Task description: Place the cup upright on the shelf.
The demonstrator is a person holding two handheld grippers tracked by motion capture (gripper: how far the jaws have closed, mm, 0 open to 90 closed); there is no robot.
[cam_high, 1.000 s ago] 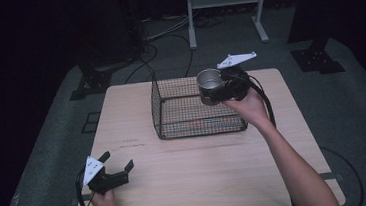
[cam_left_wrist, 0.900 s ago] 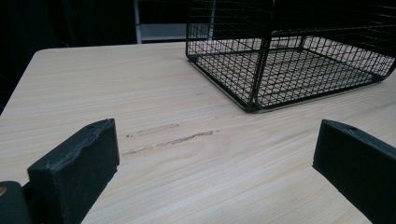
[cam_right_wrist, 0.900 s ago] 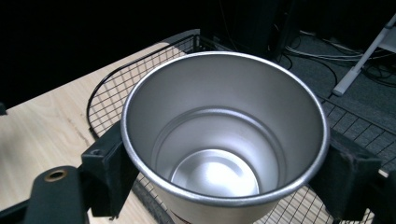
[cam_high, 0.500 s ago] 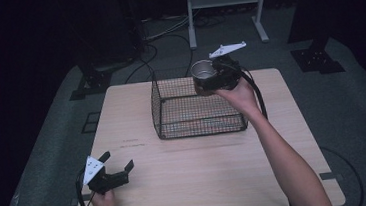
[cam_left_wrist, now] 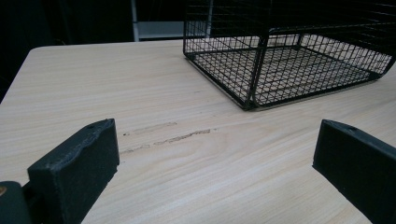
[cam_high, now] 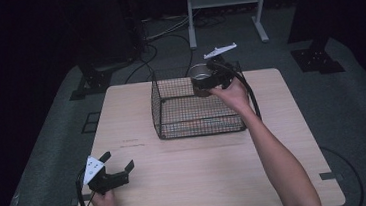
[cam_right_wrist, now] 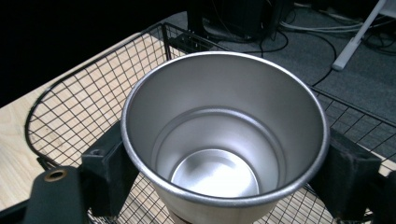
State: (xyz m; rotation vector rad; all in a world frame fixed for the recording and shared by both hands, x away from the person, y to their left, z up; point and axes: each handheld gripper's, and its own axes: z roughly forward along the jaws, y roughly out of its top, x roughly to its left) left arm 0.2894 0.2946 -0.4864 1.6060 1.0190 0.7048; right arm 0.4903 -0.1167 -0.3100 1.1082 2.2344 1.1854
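Pale wooden table [cam_high: 188, 183], black wire basket [cam_high: 173, 126] (far half)

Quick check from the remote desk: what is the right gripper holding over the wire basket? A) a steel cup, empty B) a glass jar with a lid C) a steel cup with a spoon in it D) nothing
A: the right gripper has its jaws pressed on both sides of the steel cup, whose bare bottom shows, above the wire basket.
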